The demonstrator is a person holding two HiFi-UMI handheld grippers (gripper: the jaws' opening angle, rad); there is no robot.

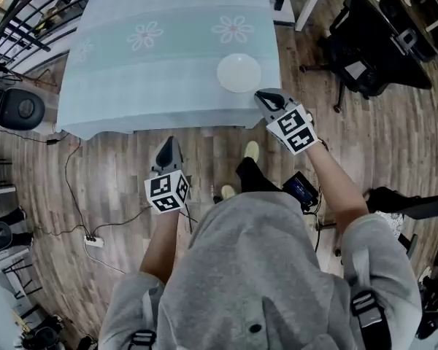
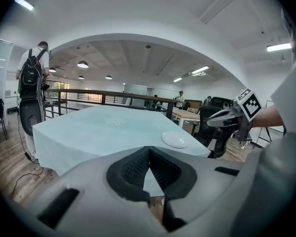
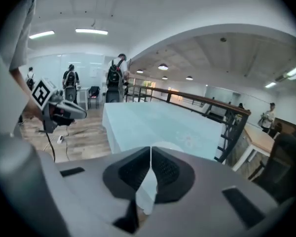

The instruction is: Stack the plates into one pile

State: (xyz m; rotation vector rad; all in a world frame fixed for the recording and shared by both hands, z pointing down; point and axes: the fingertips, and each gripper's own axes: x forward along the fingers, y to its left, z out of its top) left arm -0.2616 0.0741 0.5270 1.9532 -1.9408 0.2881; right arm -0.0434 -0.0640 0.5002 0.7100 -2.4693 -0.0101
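Note:
A white plate pile [image 1: 239, 72] lies near the front right corner of the table with the pale blue flowered cloth [image 1: 153, 57]. The left gripper view shows it as a low white disc [image 2: 175, 140]. My right gripper [image 1: 266, 97] hovers at that table corner, just right of the plates, shut and holding nothing. Over the wooden floor, short of the table's front edge, my left gripper [image 1: 166, 152] is shut and empty too. Each gripper sees the other: the right gripper [image 2: 214, 120] beside the table, the left gripper [image 3: 81, 113] over the floor.
A black office chair [image 1: 372, 46] stands right of the table, a black speaker [image 1: 18, 108] at the left. Cables and a power strip [image 1: 93, 242] lie on the floor. A railing [image 3: 222, 107] runs behind the table. People with backpacks [image 2: 32, 78] stand off to the side.

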